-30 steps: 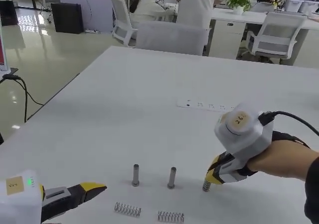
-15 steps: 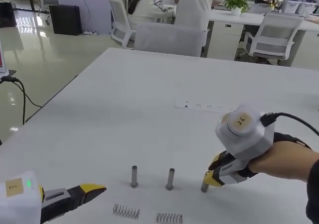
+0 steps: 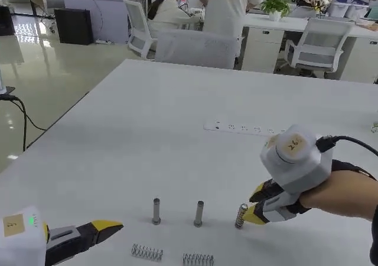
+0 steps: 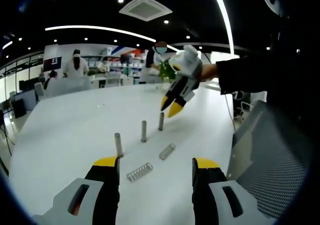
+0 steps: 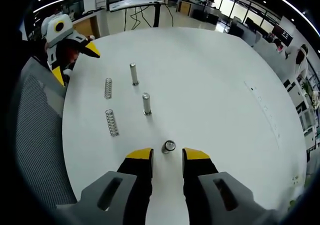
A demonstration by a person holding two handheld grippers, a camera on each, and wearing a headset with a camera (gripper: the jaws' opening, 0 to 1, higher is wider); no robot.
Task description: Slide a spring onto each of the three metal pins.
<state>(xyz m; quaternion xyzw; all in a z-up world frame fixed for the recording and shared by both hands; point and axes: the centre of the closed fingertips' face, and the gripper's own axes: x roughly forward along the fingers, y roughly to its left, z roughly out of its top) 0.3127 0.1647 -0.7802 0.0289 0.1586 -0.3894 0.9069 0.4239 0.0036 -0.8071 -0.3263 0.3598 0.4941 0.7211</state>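
Near side of the bare pins (image 3: 156,210), two springs (image 3: 146,252) lie flat, axes left-right; left gripper (image 4: 156,161), jaws spread, sits nearest; right gripper (image 3: 251,206), jaws spread, farther right.

The head view's lower-left corner is cutting off the left tongs (image 3: 112,226); its right edge is cropping the person's forearm (image 3: 354,196).

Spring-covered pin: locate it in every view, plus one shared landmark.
Head view: spring-covered pin, lower right, at the tips of the right hand-held gripper.
Left gripper view: spring-covered pin, centre, farthest in the row.
Right gripper view: spring-covered pin, just beyond the jaws.
Shared landmark: middle bare pin beside it.
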